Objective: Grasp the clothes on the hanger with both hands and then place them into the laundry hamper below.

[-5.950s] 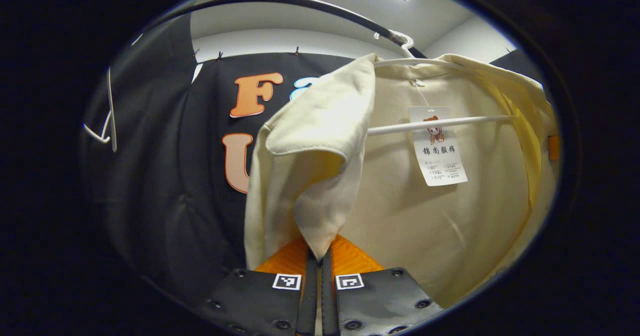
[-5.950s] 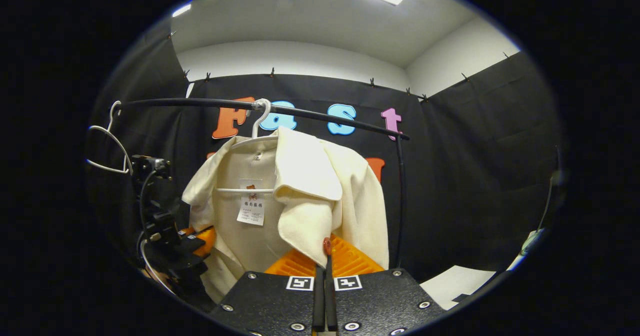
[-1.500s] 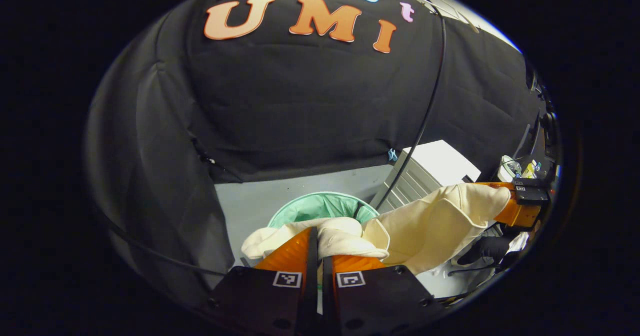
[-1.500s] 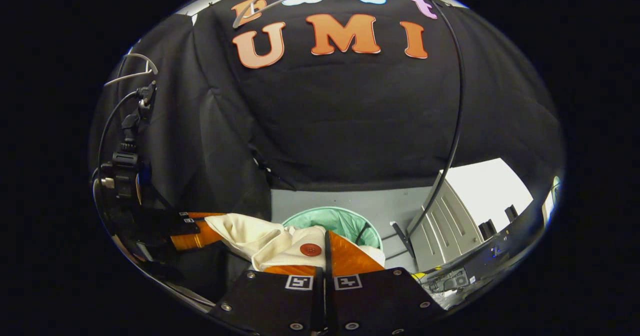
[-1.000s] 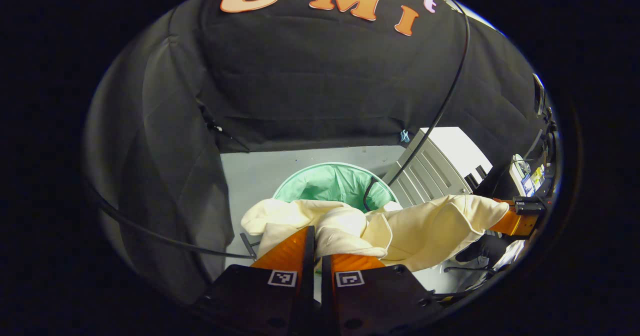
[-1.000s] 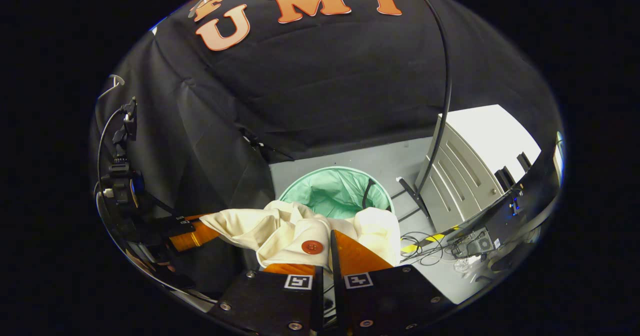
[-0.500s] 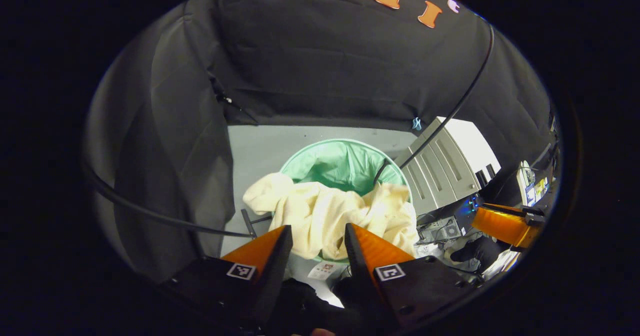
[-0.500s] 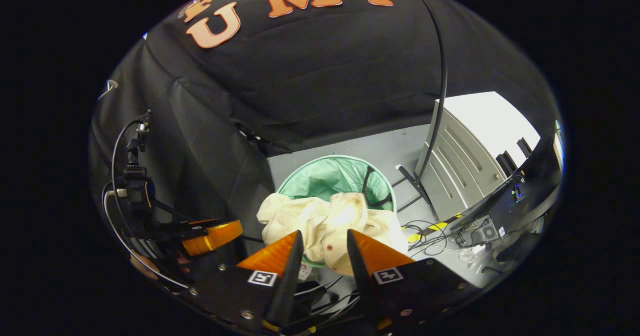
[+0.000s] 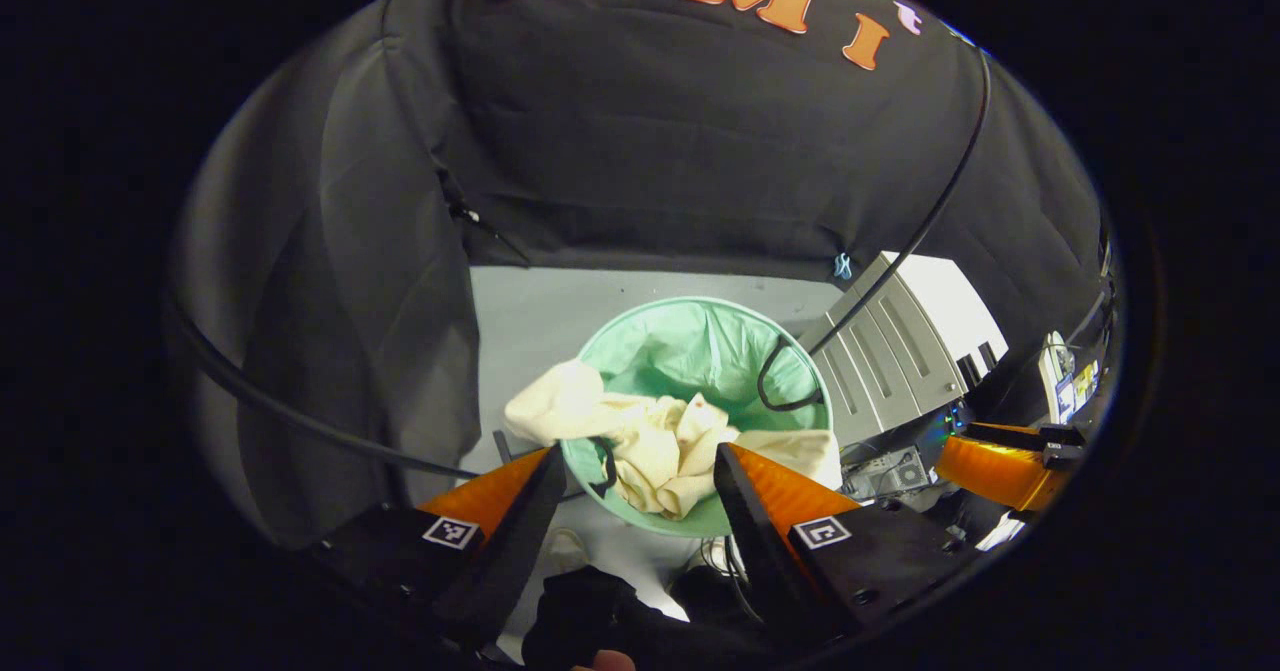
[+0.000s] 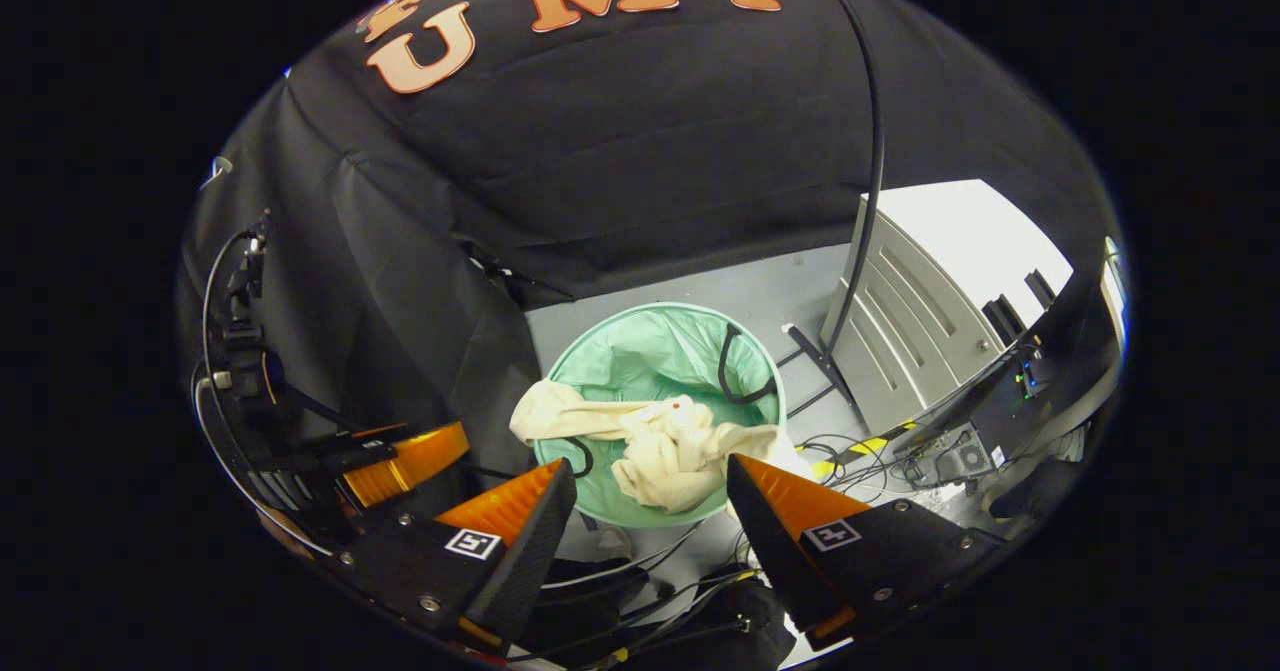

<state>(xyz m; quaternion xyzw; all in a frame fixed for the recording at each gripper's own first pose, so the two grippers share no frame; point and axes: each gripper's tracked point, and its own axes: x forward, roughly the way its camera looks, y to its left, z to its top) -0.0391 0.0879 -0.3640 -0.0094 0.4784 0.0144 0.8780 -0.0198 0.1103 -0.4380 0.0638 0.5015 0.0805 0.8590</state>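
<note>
The cream garment [image 9: 650,441] lies crumpled in the round green laundry hamper [image 9: 700,346] on the floor, with one sleeve draped over the near-left rim. In the right gripper view the same garment [image 10: 660,441] sits in the hamper [image 10: 640,351], a red button showing on it. My left gripper [image 9: 635,461] hangs open above the hamper with nothing between its orange fingers. My right gripper [image 10: 650,481] is open too, above the hamper's near rim. The right gripper's orange finger [image 9: 995,456] shows at the far right of the left gripper view, and the left one [image 10: 405,461] at lower left of the right gripper view.
A white cabinet [image 10: 930,301] stands right of the hamper. The black rack pole [image 10: 865,171] comes down to a foot beside it. Cables and a yellow-black strip [image 10: 850,448] lie on the grey floor. Black cloth walls close in behind and at the left.
Both grippers went from shut on the garment to open about half a second ago. The garment has dropped and settled lower in the hamper. Both sets of fingers have spread wider since.
</note>
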